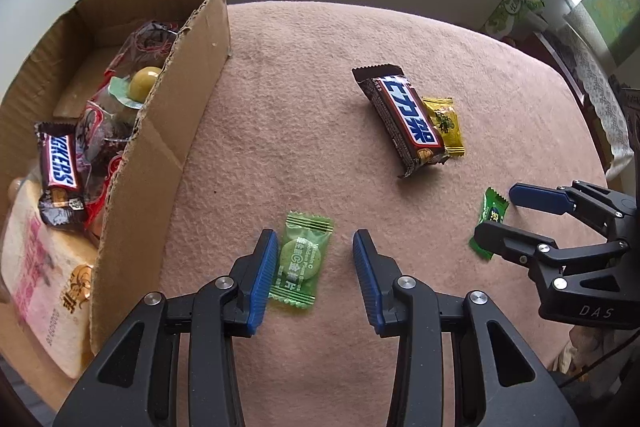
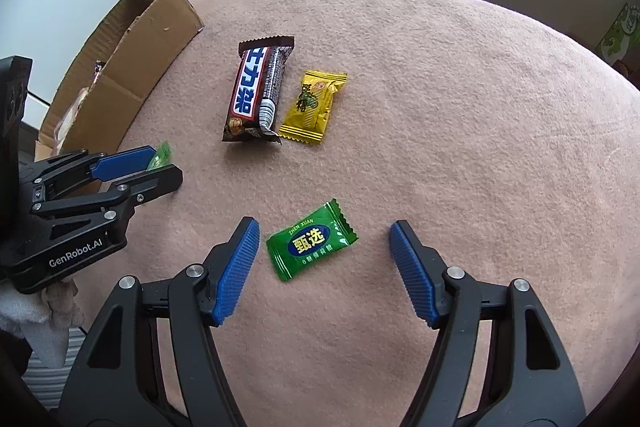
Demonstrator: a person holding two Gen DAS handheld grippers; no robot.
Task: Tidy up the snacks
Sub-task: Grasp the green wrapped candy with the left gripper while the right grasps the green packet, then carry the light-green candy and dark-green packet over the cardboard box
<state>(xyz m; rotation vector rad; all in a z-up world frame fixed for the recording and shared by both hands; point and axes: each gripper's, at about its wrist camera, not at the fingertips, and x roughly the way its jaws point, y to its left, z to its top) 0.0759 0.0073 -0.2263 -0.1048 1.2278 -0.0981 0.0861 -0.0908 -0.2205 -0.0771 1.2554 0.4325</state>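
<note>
My left gripper [image 1: 315, 239] is open over the pink tablecloth, and a light green candy [image 1: 301, 259] lies flat between its pads, close against the left one. My right gripper [image 2: 323, 227] is open too, straddling a dark green candy [image 2: 312, 245] without touching it. Each gripper shows in the other's view: the right gripper [image 1: 496, 213] at the right edge, the left gripper [image 2: 167, 163] at the left. Farther back lie a brown Snickers bar [image 1: 404, 119] [image 2: 256, 91] and a yellow candy [image 1: 446, 125] [image 2: 314, 107], side by side.
A torn cardboard box [image 1: 160, 147] [image 2: 148, 59] stands at the left, holding another Snickers bar [image 1: 60, 175], clear bags of sweets and a pink pack [image 1: 44, 267]. A green carton [image 1: 514, 11] sits beyond the table's far right edge.
</note>
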